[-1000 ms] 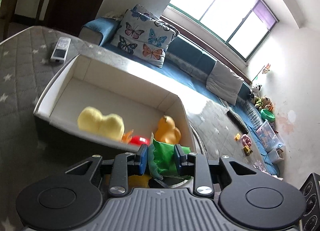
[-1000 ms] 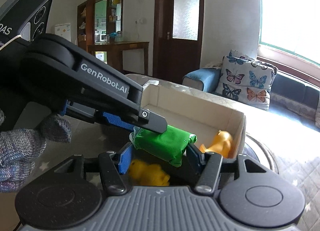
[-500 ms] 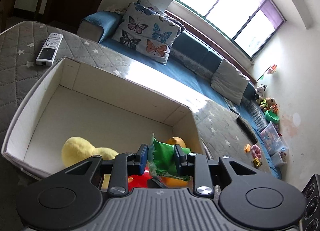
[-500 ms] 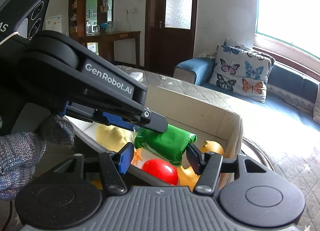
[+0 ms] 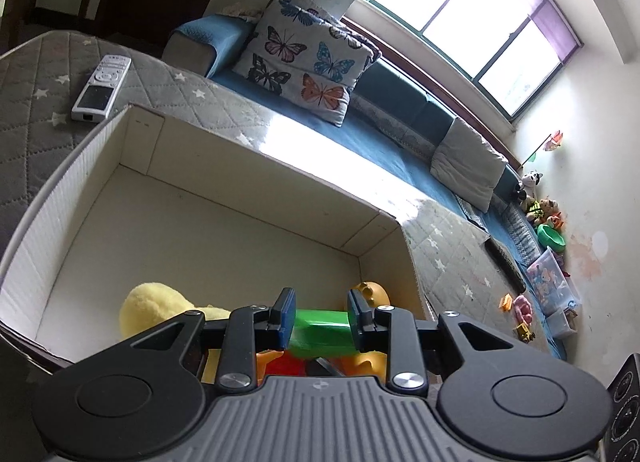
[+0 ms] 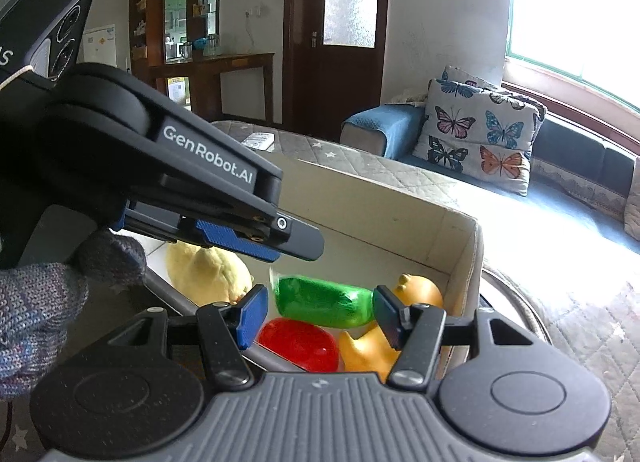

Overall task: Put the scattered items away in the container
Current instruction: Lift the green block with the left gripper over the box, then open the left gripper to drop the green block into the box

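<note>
A white cardboard box (image 5: 248,150) stands on the grey quilted table. Inside lie a yellow plush toy (image 5: 156,306), an orange rubber duck (image 5: 370,292), a red item (image 6: 300,344) and a green wrapped packet (image 5: 320,332). My left gripper (image 5: 320,316) is open above the box, and the green packet (image 6: 322,302) lies below it among the toys, free of the fingers. In the right wrist view the left gripper (image 6: 296,240) hovers over the box (image 6: 468,246). My right gripper (image 6: 320,320) is open and empty at the box's near edge.
A white remote (image 5: 102,88) lies on the quilted table (image 5: 36,110) left of the box. A blue sofa with a butterfly cushion (image 5: 304,62) runs behind the table. Toys and bins (image 5: 548,286) sit on the floor at the right.
My left gripper carried the green packet over the box, then opened. The packet dropped from its fingers and now lies in the box on the other toys.
</note>
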Tool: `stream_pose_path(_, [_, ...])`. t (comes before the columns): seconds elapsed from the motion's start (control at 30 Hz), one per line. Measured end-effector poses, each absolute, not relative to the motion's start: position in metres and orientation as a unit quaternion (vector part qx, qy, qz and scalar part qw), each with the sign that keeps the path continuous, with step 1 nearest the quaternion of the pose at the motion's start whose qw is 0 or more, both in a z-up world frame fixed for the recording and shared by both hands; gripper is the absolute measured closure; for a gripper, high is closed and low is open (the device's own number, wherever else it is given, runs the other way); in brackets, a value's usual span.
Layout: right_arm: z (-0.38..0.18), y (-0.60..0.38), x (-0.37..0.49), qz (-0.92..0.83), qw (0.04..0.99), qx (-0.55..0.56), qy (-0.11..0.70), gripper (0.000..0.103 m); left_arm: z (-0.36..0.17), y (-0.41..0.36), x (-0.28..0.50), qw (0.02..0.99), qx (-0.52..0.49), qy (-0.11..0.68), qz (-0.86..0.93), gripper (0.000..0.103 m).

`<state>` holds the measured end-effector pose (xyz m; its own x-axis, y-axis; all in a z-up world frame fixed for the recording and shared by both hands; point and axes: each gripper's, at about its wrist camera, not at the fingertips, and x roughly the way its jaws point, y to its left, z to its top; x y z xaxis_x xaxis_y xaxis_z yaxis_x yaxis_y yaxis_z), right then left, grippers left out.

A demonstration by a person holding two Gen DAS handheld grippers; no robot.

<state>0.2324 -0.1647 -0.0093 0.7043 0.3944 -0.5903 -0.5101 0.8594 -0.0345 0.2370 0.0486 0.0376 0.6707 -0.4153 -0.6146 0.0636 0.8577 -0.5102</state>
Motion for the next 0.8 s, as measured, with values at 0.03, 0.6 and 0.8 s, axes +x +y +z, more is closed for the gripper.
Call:
stream_pose_path(0.03, [-0.009, -0.165, 0.232, 0.246, 0.919, -0.099, 0.293, 0.044, 0.039, 0.049, 0.235, 0.886, -0.229, 0.381, -0.135, 0.073])
stream_pose_path(0.6, [0.009, -0.172, 0.177, 0.265, 0.923, -0.104, 0.258, 0.043, 0.065, 0.057, 0.173, 0.901, -0.218, 0.350, -0.137, 0.073])
stream_pose_path(0.8, [0.006, -0.176, 0.160, 0.266, 0.923, -0.103, 0.259, 0.038, 0.066, 0.058, 0.153, 0.903, -0.208, 0.350, -0.134, 0.072])
